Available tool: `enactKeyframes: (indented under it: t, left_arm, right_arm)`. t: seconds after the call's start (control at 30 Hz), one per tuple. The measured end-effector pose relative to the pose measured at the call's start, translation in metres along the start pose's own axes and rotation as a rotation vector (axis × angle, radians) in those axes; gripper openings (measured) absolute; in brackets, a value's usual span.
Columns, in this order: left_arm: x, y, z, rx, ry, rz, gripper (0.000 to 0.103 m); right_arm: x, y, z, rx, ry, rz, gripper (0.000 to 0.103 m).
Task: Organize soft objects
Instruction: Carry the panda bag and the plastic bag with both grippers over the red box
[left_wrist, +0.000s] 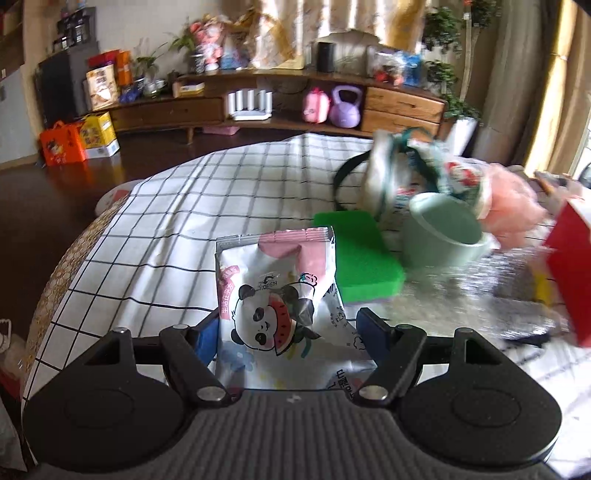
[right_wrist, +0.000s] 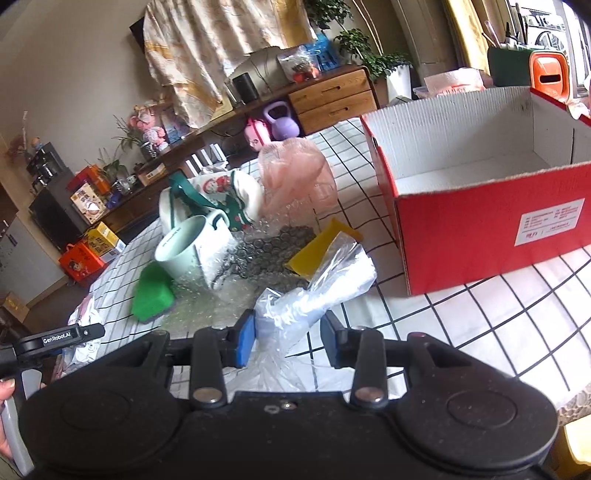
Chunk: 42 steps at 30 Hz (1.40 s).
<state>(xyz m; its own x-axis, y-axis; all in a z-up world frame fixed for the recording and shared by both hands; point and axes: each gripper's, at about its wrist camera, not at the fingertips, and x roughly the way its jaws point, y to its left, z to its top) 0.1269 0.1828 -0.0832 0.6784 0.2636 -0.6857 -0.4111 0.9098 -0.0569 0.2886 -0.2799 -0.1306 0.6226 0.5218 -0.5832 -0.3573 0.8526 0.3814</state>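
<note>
My left gripper (left_wrist: 286, 332) is shut on a panda-print snack packet (left_wrist: 277, 299) and holds it above the checked tablecloth (left_wrist: 166, 221). My right gripper (right_wrist: 290, 338) is shut on a crumpled clear plastic bag (right_wrist: 317, 291), left of the open red cardboard box (right_wrist: 480, 221). A green sponge (left_wrist: 358, 251), a mint mug (left_wrist: 443, 236), a pink mesh puff (left_wrist: 509, 206) and a white-and-green cloth bag (left_wrist: 399, 166) lie together on the table. The sponge (right_wrist: 153, 295), mug (right_wrist: 184, 245), puff (right_wrist: 295, 173) and cloth bag (right_wrist: 218, 199) also show in the right wrist view.
Bubble wrap (right_wrist: 258, 258) and a yellow piece (right_wrist: 317, 251) lie between the mug and the box. The left gripper (right_wrist: 55, 339) shows at the right wrist view's left edge. A wooden sideboard (left_wrist: 258, 99) with a purple kettlebell (left_wrist: 345, 107) stands behind the table.
</note>
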Motion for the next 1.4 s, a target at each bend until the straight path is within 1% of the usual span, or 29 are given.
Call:
enactKeyframes:
  t: [0.2, 0.3, 0.47, 0.7, 1.07, 1.27, 1.4]
  left_arm:
    - [-0.031, -0.033, 0.008, 0.062, -0.004, -0.069, 0.076]
    - [-0.045, -0.059, 0.015, 0.099, -0.014, -0.099, 0.076]
    - [-0.060, -0.103, 0.027, 0.155, -0.023, -0.177, 0.076]
    - [-0.071, -0.175, 0.045, 0.249, -0.039, -0.275, 0.076]
    - [-0.061, -0.291, 0.065, 0.383, -0.052, -0.360, 0.076]
    - [-0.044, -0.339, 0.073, 0.413, -0.016, -0.411, 0.076]
    - [-0.032, -0.370, 0.079, 0.428, -0.014, -0.423, 0.076]
  right_arm:
    - [-0.030, -0.003, 0.016, -0.035, -0.013, 0.040, 0.037]
    - [-0.043, -0.005, 0.027, -0.052, -0.026, 0.052, 0.037]
    - [-0.062, -0.016, 0.048, -0.076, -0.052, 0.047, 0.037]
    - [-0.074, -0.046, 0.081, -0.087, -0.092, 0.020, 0.037]
    - [-0.073, -0.100, 0.123, -0.101, -0.140, -0.057, 0.037]
    - [-0.065, -0.135, 0.144, -0.092, -0.171, -0.112, 0.037]
    - [-0.056, -0.158, 0.155, -0.088, -0.177, -0.133, 0.037]
